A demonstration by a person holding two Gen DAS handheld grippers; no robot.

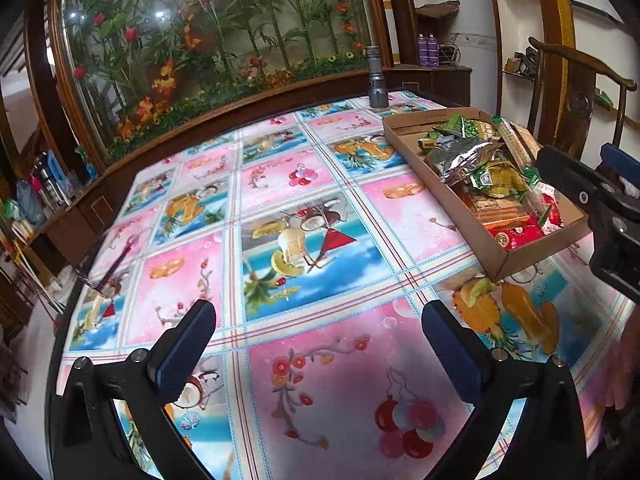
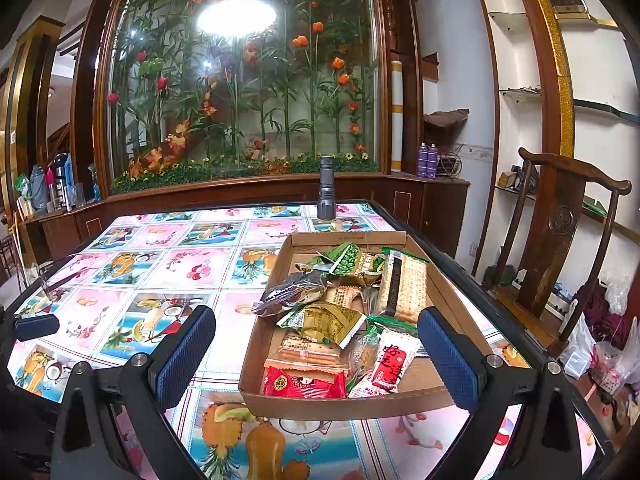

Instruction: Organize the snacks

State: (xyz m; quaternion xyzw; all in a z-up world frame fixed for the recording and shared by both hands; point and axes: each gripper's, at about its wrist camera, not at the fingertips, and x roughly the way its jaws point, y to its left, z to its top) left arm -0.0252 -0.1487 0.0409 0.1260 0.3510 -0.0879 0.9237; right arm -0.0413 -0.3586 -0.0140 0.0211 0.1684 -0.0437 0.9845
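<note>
1. a shallow cardboard tray (image 2: 436,280) piled with snack packets is seen right of centre in the right wrist view, resting on a table (image 2: 168,276) covered by a pink and blue fruit-print cloth.
2. the right gripper (image 2: 316,344) is held low in the frame with its blue-padded fingers (image 2: 182,354) spread wide apart, nothing between them; the near end of the tray is framed in the gap.
3. inside the tray, a red packet (image 2: 304,384) lies at the near edge, a silver foil bag (image 2: 292,288) at the tray's left side, a long cracker pack (image 2: 402,284) to the right, and green wrappers (image 2: 348,260) toward the far end.
4. in the left wrist view, the left gripper (image 1: 318,350) is shown at the bottom of the frame, its fingers likewise set wide apart over bare cloth and gripping nothing.
5. the same tray (image 1: 440,184) appears at the right of that view, well apart from the left gripper, with part of the right gripper (image 1: 592,196) intruding at the right edge beside it.
6. a grey flashlight (image 2: 326,188) is stood upright at the table's far edge, before a glass panel of artificial flowers (image 2: 240,92).
7. a dark wooden chair (image 2: 560,216) is placed at the right of the table.
</note>
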